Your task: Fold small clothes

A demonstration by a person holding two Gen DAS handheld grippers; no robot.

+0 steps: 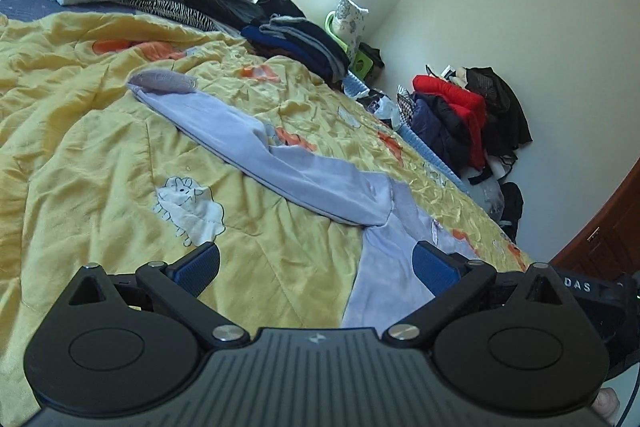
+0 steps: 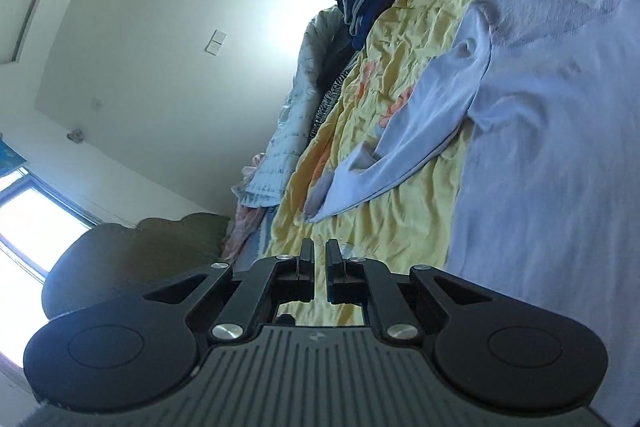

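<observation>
Flat, lilac top (image 2: 552, 155), sleeve (image 1: 240, 143) outstretched sideways

Left gripper (image 1: 316, 269): matte black body, ribbed grey top plate with small embossed logo, two round black side discs, angular linkage arms, silver screw heads, blue ribbed pads (image 1: 199, 265). White letters "DAS" on black part at right edge.
Right gripper (image 2: 319, 269): same black-and-grey build, silver screws, thin black fingers (image 2: 307, 259).

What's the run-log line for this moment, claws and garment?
left claw: open, empty | right claw: nearly shut, empty | lavender shirt: flat on yellow quilt, sleeve out, unfolded
</observation>
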